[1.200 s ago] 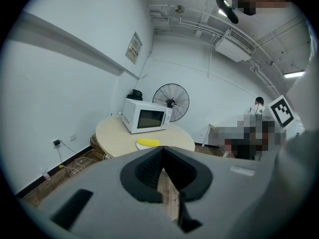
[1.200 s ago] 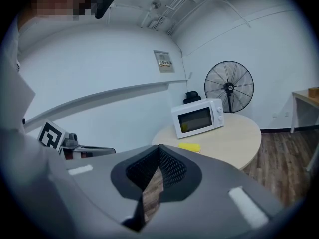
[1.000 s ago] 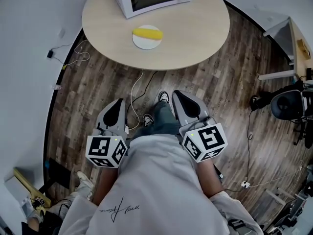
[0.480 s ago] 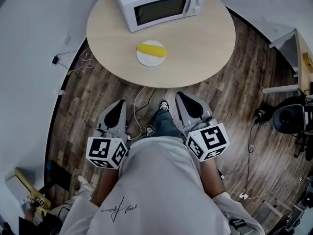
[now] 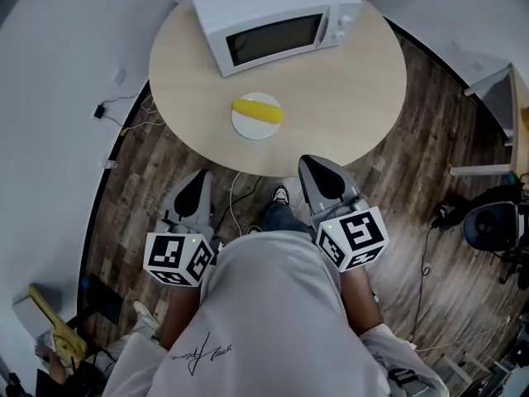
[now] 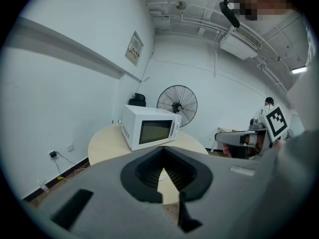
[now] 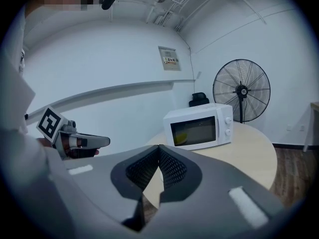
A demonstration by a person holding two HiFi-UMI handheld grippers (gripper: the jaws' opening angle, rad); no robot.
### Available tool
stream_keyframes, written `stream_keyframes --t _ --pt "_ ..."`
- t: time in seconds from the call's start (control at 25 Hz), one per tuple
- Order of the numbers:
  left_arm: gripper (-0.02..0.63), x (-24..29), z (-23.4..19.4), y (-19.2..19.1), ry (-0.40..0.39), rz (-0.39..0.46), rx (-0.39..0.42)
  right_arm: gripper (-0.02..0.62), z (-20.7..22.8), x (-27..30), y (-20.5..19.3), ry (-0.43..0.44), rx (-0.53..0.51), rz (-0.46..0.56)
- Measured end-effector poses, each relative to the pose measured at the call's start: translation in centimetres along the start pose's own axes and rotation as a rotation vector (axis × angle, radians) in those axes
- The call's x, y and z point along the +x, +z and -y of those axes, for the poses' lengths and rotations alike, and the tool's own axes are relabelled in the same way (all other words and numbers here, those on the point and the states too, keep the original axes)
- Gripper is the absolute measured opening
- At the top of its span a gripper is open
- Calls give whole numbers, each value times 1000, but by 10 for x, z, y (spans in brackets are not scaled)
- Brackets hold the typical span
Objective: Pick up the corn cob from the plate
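Observation:
A yellow corn cob (image 5: 258,110) lies on a small white plate (image 5: 254,126) near the front edge of the round wooden table (image 5: 347,89). Both grippers are held at waist height over the floor, short of the table. My left gripper (image 5: 198,177) (image 6: 162,150) points at the table with its jaws together and nothing in them. My right gripper (image 5: 312,162) (image 7: 159,147) is shut and empty too, its tip just short of the table's edge. In both gripper views the jaws hide the plate.
A white microwave (image 5: 273,15) (image 6: 149,131) (image 7: 199,127) stands at the back of the table, door shut. A floor fan (image 6: 177,103) (image 7: 241,91) stands behind it. Cables (image 5: 132,110) trail on the wooden floor at the left. An office chair (image 5: 492,222) is at the right.
The table with the plate and corn has come nearer in the head view. Both grippers have moved forward towards it, still side by side, jaws unchanged.

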State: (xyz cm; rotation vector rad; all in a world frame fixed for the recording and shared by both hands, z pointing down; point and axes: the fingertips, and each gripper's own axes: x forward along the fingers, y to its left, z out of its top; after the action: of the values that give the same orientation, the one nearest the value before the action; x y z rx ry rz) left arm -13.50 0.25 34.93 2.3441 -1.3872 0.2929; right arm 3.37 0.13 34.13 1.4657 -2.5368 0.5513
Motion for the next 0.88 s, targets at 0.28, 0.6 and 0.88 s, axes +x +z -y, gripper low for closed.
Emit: stream_keyframes --t 0.28,0.6,0.88 --pt "-6 35 3 17 55 25 -14 11 31 24 15 70 3 -2" --pt "-6 56 18 17 109 48 -34 11 50 33 18 153 -23 -12" --pt "-6 60 27 19 135 55 -44 11 62 41 19 197 -26 -19"
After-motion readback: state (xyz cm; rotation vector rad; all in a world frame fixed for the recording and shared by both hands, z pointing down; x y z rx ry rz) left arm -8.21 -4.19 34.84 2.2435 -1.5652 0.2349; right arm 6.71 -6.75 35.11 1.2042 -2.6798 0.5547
